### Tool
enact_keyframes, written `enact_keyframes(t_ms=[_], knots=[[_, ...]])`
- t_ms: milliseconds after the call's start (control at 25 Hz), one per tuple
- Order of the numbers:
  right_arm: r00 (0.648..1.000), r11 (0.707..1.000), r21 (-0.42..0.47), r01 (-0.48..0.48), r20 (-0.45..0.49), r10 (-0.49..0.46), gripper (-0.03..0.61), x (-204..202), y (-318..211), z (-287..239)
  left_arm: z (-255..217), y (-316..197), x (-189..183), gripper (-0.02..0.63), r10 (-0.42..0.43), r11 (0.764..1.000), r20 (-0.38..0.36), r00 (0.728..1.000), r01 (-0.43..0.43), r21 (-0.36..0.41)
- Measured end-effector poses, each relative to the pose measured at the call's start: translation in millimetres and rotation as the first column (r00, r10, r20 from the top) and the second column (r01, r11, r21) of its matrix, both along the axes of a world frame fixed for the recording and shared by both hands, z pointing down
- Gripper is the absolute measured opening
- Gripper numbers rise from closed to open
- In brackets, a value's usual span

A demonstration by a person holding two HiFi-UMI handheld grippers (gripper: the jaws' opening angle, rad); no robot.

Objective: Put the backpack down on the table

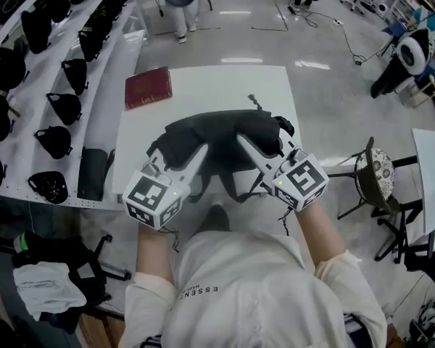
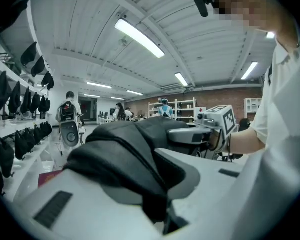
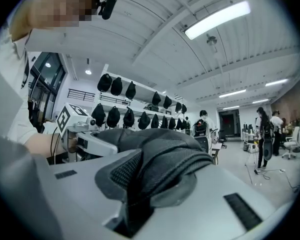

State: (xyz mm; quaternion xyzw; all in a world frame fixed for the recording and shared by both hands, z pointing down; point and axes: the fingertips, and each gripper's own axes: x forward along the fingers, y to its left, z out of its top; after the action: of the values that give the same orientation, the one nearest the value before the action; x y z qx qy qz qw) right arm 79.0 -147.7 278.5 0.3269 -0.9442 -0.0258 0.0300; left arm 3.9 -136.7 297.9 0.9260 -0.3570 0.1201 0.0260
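Dark bags fill the shelves [image 1: 25, 158] along the frame's left, and a red book [image 1: 148, 87] lies at the upper-left corner of the white counter [image 1: 225, 85]. At centre, the left claw [image 1: 200, 154] pinches a fold of the black backpack [image 1: 225, 138], and the right claw [image 1: 243, 140] pinches one of its mesh-backed straps. The backpack hangs between them over mid-counter; whether it touches the top cannot be told. The carry looks nearly done. Next, lower both claws evenly until the bag rests, then spread them.
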Motion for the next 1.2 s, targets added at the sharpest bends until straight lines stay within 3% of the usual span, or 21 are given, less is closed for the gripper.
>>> enact_keyframes(t_ms=[560, 1200], knots=[[0.998, 0.998, 0.021, -0.064, -0.018, 0.065, 0.08, -37.2, -181.4, -5.5, -4.4, -186.4, -37.5, 0.067, 0.077, 0.997, -0.008, 0.997, -0.077, 0.028], [0.997, 0.997, -0.023, -0.067, -0.036, 0.066, 0.083, -57.7, -311.7, 48.2, 48.3, -315.9, -58.0, 0.067, 0.106, 0.994, -0.025, 0.994, -0.106, 0.018]])
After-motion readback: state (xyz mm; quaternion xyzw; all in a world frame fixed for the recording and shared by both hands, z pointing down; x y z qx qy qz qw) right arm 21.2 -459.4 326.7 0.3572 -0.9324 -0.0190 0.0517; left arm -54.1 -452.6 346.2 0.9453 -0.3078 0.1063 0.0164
